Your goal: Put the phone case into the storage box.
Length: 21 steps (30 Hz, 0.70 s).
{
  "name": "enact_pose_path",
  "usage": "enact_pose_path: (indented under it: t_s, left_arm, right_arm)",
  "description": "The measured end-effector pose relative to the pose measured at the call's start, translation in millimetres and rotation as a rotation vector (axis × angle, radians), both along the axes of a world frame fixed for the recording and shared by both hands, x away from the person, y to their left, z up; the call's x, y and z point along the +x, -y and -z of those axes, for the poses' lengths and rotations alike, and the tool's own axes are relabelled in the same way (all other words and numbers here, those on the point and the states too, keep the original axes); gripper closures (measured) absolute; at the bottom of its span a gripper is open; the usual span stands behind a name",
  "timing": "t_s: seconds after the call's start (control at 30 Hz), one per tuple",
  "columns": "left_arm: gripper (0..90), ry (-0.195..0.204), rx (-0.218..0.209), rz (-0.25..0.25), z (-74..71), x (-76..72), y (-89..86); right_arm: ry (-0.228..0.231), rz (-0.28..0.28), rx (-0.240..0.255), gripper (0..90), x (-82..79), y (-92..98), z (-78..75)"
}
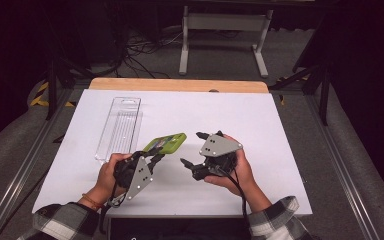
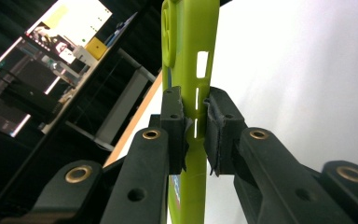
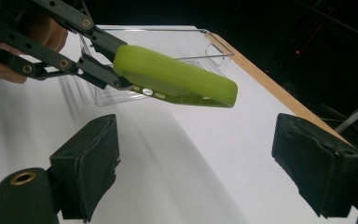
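Green phone case edge-on in left tongs, off the table.

We see the green phone case cut off by the top and bottom edges in the left gripper view; its lower end lies behind the fingers.

No legible text, brand or number anywhere; faint print on a lit screen in the left gripper view, too small and blurred to read. Yellow-black hazard stripes on the floor beside the worktop.
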<state>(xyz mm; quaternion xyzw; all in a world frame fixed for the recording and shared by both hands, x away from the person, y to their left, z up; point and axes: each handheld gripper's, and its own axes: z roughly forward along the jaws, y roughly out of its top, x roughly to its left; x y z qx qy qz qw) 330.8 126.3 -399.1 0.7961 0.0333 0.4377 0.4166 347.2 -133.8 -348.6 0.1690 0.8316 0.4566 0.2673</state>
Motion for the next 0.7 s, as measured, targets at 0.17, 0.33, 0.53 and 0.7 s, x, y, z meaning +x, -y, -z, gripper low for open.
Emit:
enact_pose_path:
  t_s: [0.17, 0.33, 0.53, 0.7]
  left_arm:
    - [79.0, -0.037, -0.037, 0.003, -2.4, 2.6, -3.9]
    - [79.0, -0.072, -0.085, 0.005, -7.4, 5.8, -11.1]
    - [79.0, -0.108, -0.124, 0.009, -10.4, 9.5, -18.6]
    - [79.0, -0.138, -0.164, 0.015, -13.6, 12.1, -23.7]
  right_arm:
    - [0.005, 0.012, 0.002, 15.8, -0.7, 3.4, 2.8]
    - [0.012, 0.026, 0.0, 15.1, -2.3, 7.8, 5.5]
    - [0.019, 0.051, -0.021, 14.2, -2.8, 14.8, 13.4]
    - [0.009, 0.068, -0.017, 14.3, -3.5, 21.3, 19.1]
